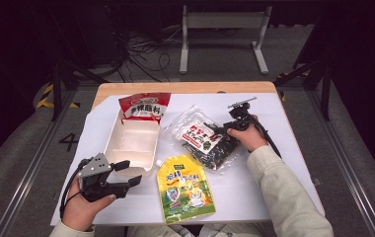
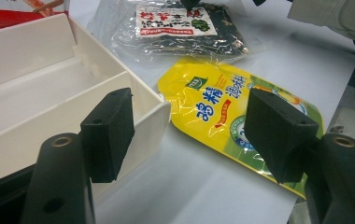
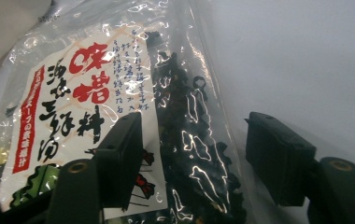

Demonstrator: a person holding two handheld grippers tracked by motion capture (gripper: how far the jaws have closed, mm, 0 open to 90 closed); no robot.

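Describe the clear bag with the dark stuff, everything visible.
The clear bag is crinkly, glossy plastic holding dark dried shreds, with a white label printed in red and black characters. It lies flat on the white table cover, between the white box and the right gripper. That gripper's open fingers straddle one edge without pressing it. The yellow pouch lies just beside it.

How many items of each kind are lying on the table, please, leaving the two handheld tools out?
Red pouch: 1
Yellow pouch: 1
Clear seaweed bag: 1
White divided tray: 1
Total: 4
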